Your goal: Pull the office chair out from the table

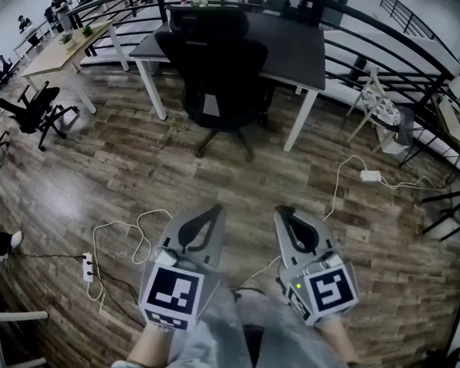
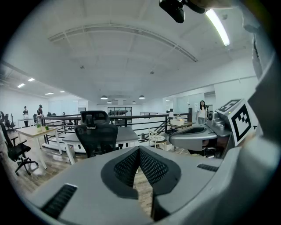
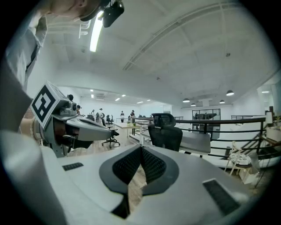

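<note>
A black mesh office chair (image 1: 221,70) stands tucked under the dark-topped table (image 1: 300,51) at the far middle of the head view, its back towards me. The same chair (image 2: 95,138) shows left of centre in the left gripper view, and the chair (image 3: 165,134) a little right of centre in the right gripper view. My left gripper (image 1: 217,209) and right gripper (image 1: 281,212) are side by side low in the head view, well short of the chair. Both are shut with nothing between the pads.
White cables and a power strip (image 1: 89,267) lie on the wood floor at the left. A charger with cable (image 1: 369,176) lies at the right. A white folding chair (image 1: 378,107) stands right of the table. Another black chair (image 1: 34,111) and a wooden desk (image 1: 63,48) are at left. Railings run behind.
</note>
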The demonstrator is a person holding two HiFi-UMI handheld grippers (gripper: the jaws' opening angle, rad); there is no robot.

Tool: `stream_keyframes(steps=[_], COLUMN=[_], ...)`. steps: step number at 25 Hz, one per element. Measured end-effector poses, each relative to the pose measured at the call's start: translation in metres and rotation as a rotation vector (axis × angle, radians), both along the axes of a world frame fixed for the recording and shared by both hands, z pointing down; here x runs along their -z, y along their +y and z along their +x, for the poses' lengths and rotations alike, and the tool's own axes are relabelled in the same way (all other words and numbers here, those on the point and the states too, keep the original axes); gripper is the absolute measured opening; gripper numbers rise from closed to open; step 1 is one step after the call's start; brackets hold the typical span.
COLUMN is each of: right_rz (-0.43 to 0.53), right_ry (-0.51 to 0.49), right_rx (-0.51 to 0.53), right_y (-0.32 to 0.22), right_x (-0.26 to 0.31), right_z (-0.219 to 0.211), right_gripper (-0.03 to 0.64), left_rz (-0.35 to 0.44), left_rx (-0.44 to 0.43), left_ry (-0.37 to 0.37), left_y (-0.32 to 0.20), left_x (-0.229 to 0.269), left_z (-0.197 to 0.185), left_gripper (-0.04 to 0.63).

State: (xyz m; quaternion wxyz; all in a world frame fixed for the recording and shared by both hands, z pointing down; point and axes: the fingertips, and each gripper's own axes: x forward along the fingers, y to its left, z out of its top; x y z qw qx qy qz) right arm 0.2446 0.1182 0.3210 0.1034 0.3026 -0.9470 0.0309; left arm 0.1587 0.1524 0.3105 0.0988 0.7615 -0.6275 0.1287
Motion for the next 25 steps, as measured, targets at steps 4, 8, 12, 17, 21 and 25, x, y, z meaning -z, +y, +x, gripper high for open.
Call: stream_keyframes(steps=[4,8,12,17,21,25], right_rz=[0.002,0.004,-0.003,-0.021,-0.024,-0.027], right_ry=[0.001,0.001,-0.007,-0.02,-0.019,-0.016], right_rx=[0.008,0.015,0.015,0.015,0.018,0.02], right_y=[0.001,0.001,-0.002,-0.008,-0.009,-0.014], right_x=[-0.001,-0.003,-0.004,-0.006,-0.01,-0.015], right_z=[0.003,0.003,0.007,0.015,0.026,0.04], right_gripper=[0.002,0.003,0.003,0.003,0.003,0.003], left_rz=[0.004,0.006,0.006,0.0,0.001,0.004], left_rx=[0.004,0.007,0.015,0.029,0.042,0.058], left_ry=[0.0,0.0,-0.006,-0.012,-0.01,-0.019], left_y=[0.001,0.001,0.0,-0.003,-0.005,-0.01], left_x=[-0.001,-0.003,-0.003,-0.003,-0.005,-0.007], left_z=[0.004,0.005,0.008,0.014,0.022,0.029], left_gripper=[-0.002,-0.002,-0.002,-0.002,-0.002,-0.002])
